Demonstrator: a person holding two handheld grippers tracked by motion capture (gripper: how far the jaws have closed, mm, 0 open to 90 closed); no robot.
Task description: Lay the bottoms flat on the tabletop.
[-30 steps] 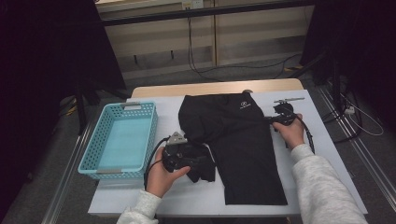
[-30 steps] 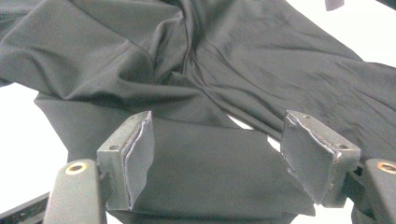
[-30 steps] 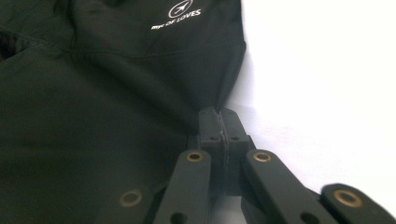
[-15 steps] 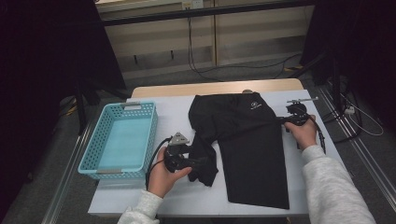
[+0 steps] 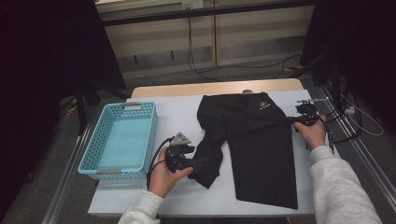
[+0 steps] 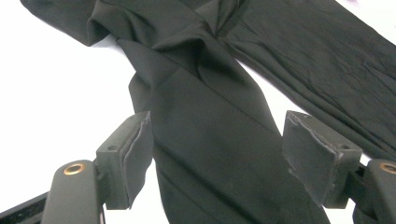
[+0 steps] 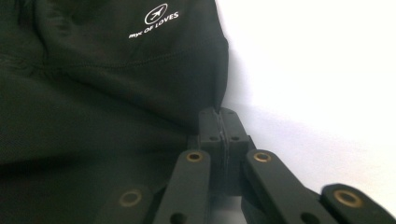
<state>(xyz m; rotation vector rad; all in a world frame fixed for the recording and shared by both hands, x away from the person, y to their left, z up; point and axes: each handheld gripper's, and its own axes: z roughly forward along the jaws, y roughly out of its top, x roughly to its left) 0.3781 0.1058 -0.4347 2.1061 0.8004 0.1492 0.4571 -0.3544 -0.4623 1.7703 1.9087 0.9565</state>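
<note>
A pair of black trousers (image 5: 254,140) lies on the white table (image 5: 180,116), with one leg bunched and folded toward the left. White logo print (image 7: 154,21) marks the waist area. My right gripper (image 5: 290,120) is at the garment's right edge, jaws shut on the fabric edge (image 7: 219,114) just below the logo. My left gripper (image 5: 198,163) sits at the end of the folded leg. In the left gripper view it (image 6: 217,140) is open, and the black leg (image 6: 205,84) runs between the two pads without either pad touching it.
A light blue plastic basket (image 5: 150,135), with nothing in it, stands on the table's left side. The wooden table edge (image 5: 215,87) lies at the back. Cables (image 5: 348,123) trail off the right side, near a dark stand.
My right gripper has moved to the right and pulled the trousers that way. The left leg has drawn into a narrower folded strip. My left gripper stays in about the same place.
</note>
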